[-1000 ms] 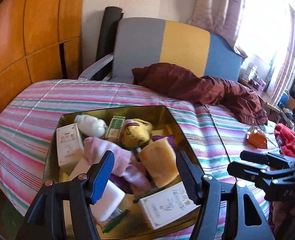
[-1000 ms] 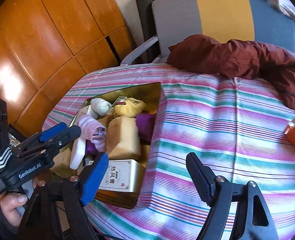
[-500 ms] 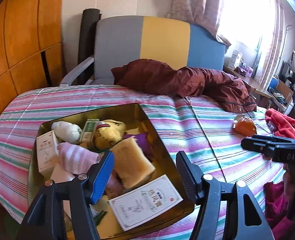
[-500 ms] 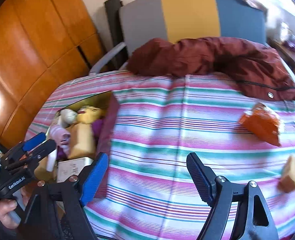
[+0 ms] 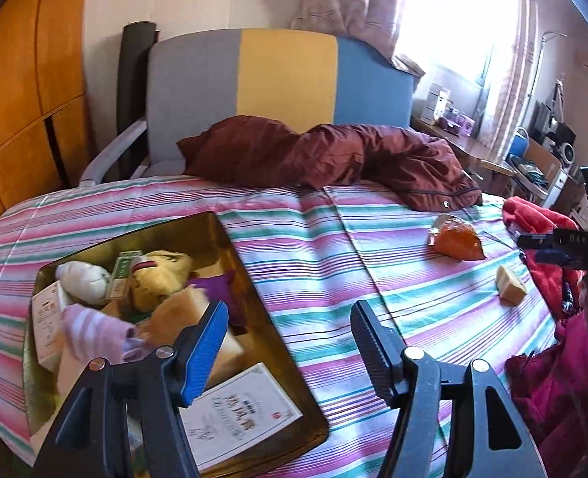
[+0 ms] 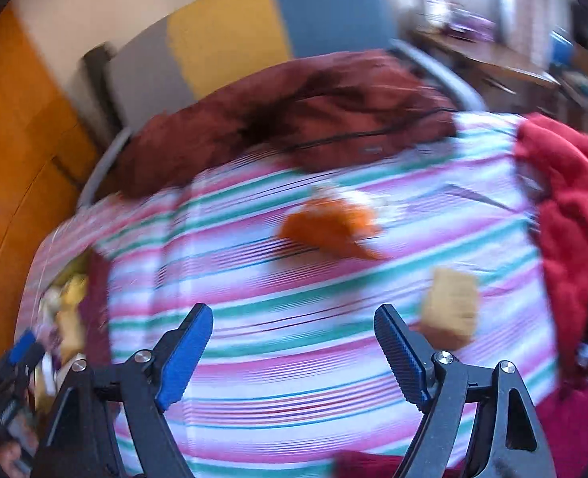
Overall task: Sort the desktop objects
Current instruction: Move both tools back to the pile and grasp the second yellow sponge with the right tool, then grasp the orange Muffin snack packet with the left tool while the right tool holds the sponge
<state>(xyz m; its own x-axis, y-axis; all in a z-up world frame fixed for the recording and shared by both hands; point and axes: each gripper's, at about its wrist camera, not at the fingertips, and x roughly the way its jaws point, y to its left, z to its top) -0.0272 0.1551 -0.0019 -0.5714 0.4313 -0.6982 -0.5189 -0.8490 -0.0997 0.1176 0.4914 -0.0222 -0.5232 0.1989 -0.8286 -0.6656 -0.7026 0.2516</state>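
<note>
Jaws wide apart on the left gripper (image 5: 290, 342) at the bottom of its frame, nothing between them, blue pad over the gold tray's (image 5: 250, 279) right edge. That tray fills the lower left, packed: a white printed box (image 5: 234, 410) at the near end, a tan sponge block (image 5: 182, 314), a pink striped sock (image 5: 91, 330), a yellow plush toy (image 5: 158, 275) and a white rolled sock (image 5: 83, 279) further up. Out on the striped tablecloth (image 5: 326, 263), right of centre, sits an orange packet (image 5: 457, 239), and just below it a small tan block (image 5: 511, 285), apart from the packet. A maroon jacket (image 5: 334, 155) sprawls across the top. Over in the right wrist view everything is smeared with blur, but the right gripper (image 6: 294, 342) stands equally open and empty at bottom centre, with that tan block (image 6: 449, 306) just beside its right-hand finger; whether they touch, can't tell. The orange packet (image 6: 330, 227) lies mid-frame above.
</note>
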